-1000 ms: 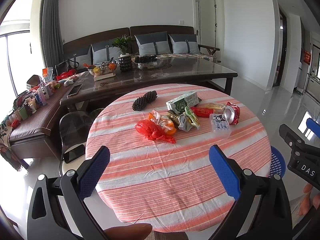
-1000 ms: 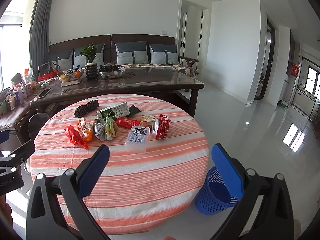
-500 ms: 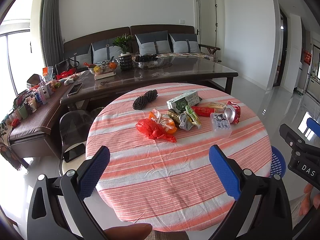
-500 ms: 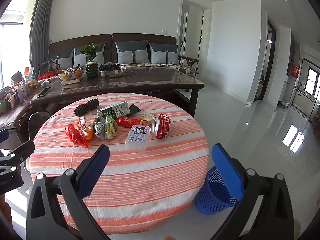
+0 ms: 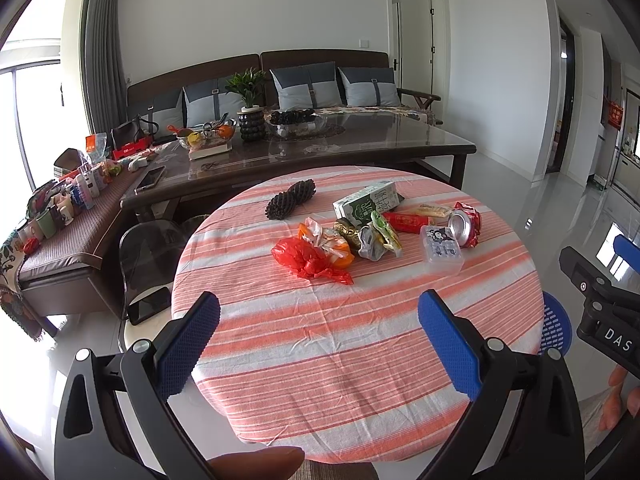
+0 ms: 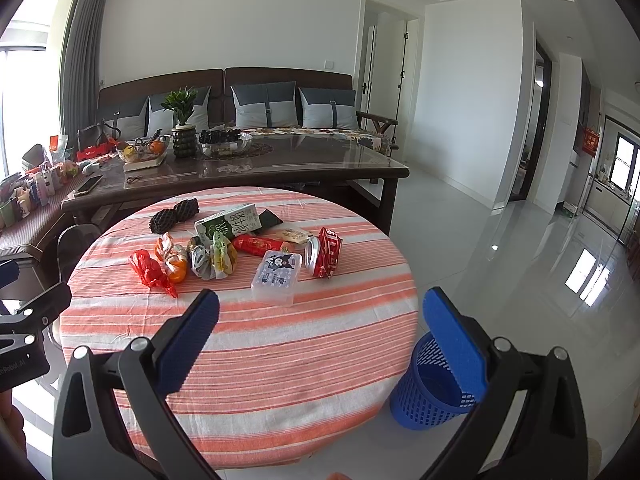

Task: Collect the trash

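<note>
Both the left tongs (image 5: pixel 319 340) and right tongs (image 6: pixel 321 338) hang spread wide and empty, short of the round desk (image 6: pixel 280 360). The trash sits clustered mid-desk, from the red plastic bag (image 5: pixel 308 260) to the crushed can (image 6: pixel 326 254). Best start with 1 edge piece, then carry it to the blue basket (image 6: pixel 430 392) beside the desk.
</note>
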Demonstrator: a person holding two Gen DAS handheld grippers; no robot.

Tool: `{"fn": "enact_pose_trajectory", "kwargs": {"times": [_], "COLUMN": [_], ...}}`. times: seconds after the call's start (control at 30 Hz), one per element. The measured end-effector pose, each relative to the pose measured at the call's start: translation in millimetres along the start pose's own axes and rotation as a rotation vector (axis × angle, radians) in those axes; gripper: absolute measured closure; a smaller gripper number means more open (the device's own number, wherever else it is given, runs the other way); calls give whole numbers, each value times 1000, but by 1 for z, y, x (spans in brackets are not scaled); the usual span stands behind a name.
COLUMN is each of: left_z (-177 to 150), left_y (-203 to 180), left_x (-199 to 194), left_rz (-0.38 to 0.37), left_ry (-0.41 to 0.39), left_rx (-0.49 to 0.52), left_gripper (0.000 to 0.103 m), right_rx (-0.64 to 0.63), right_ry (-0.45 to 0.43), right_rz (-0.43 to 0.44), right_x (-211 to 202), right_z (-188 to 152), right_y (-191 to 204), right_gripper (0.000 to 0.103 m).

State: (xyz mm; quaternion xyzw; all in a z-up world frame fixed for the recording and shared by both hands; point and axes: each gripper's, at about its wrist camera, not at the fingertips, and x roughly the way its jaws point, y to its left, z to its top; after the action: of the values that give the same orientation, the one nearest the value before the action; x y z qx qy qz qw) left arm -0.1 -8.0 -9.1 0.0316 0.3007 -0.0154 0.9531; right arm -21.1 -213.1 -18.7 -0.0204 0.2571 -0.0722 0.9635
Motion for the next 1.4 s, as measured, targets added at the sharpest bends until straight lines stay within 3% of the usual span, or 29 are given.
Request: {"fn": "enact_pose_trajectory", "kwargs": {"times": [1.1,1.4], "left_z": [-10,-26], "left_y": [1,22], "left_x": [4,36], "left_rz": [-2,-16], "left_ry": [10,104], "left_rx": [-5,-60], "left_gripper": [5,5], "right_rx": [-4,5], "right_ry": [2,14], "right_rz": [3,14], "right_x": [-2,11], "right_z": [-3,-10], "right_y": [1,5], "right_gripper": [5,5]}}
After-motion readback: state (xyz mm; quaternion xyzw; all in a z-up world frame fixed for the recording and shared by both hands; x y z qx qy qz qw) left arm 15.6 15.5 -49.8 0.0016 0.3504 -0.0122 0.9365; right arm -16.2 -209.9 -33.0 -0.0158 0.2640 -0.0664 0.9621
